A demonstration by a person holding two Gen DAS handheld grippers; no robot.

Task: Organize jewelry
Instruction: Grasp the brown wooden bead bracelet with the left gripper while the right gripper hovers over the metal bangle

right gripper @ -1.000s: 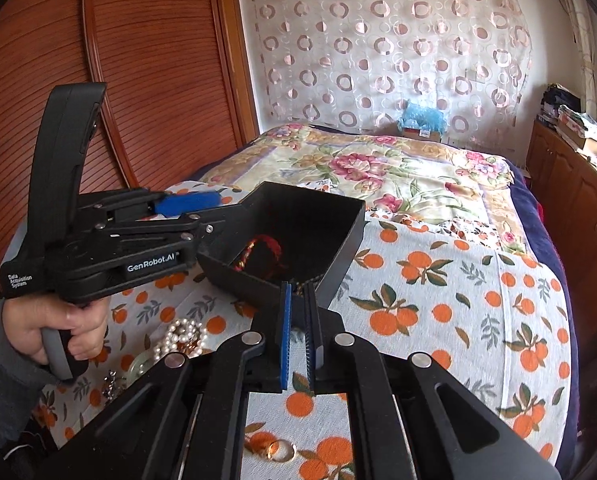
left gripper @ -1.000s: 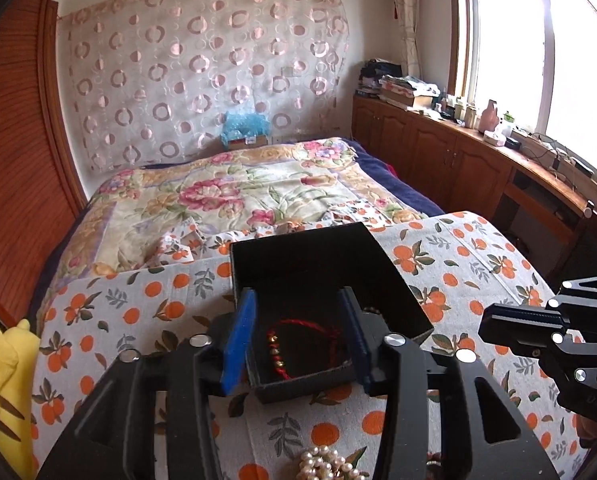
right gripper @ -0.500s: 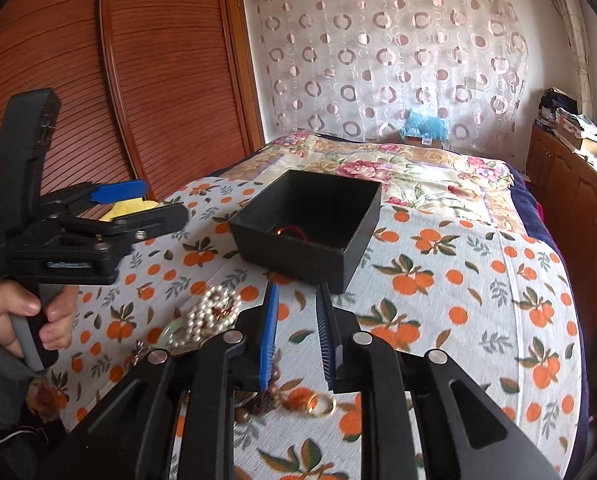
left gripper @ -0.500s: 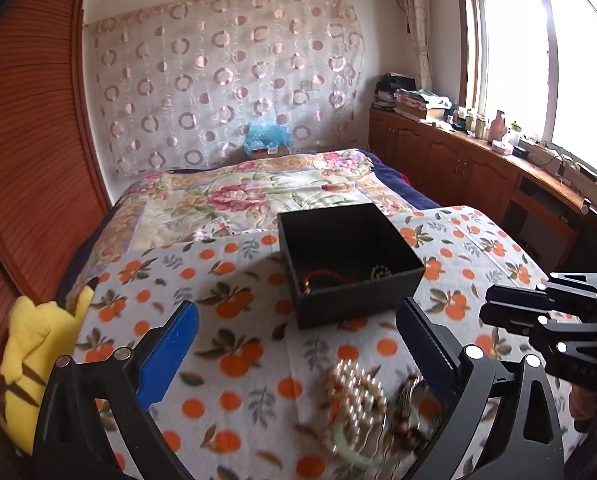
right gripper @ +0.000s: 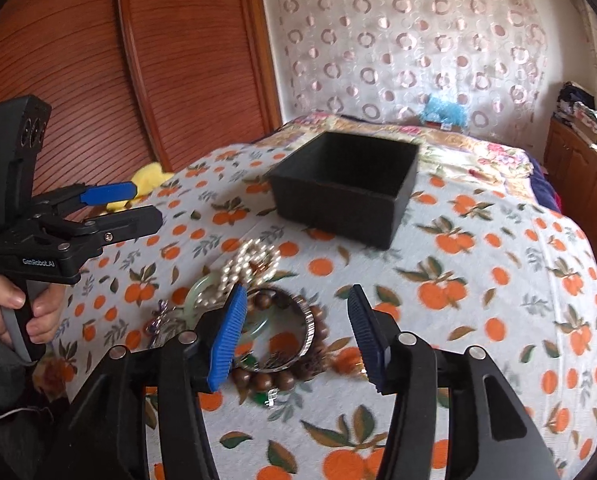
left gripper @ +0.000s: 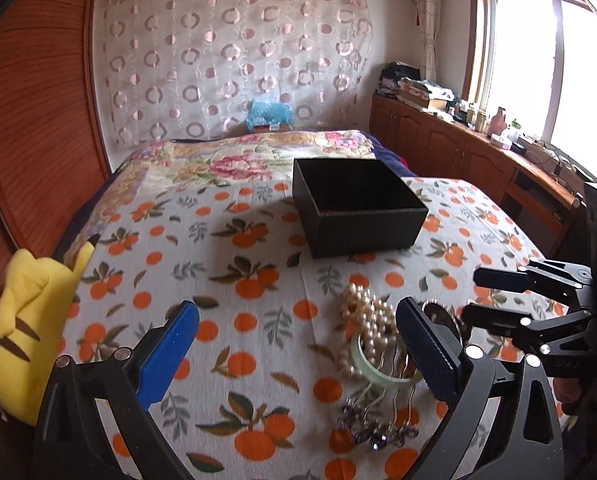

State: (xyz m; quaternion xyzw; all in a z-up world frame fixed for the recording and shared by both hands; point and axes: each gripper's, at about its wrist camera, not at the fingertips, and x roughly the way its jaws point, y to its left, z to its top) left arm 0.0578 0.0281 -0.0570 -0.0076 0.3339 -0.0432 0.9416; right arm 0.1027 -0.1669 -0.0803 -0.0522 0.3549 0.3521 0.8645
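Note:
A black open box (left gripper: 354,204) (right gripper: 344,190) stands on the orange-print cloth. Nearer lies a heap of jewelry: a pearl strand (left gripper: 364,316) (right gripper: 254,266), a pale green bangle (left gripper: 372,368) (right gripper: 196,294), a silver bangle (right gripper: 304,334), brown wooden beads (right gripper: 274,378) and a purple beaded piece (left gripper: 372,434). My left gripper (left gripper: 294,356) is open and empty, left of the heap. My right gripper (right gripper: 298,340) is open and empty, its jaws either side of the silver bangle and beads. Each gripper shows in the other's view, the right one (left gripper: 494,296) and the left one (right gripper: 118,210).
A yellow plush toy (left gripper: 30,320) lies at the cloth's left edge by the wooden sliding doors (right gripper: 178,60). A floral bedspread (left gripper: 218,160) lies behind the box. Wooden cabinets (left gripper: 458,152) run under the window on the right.
Both grippers pulled back from the box towards the jewelry heap. The left let go of the box and opened wide. The right gripper went from shut to open.

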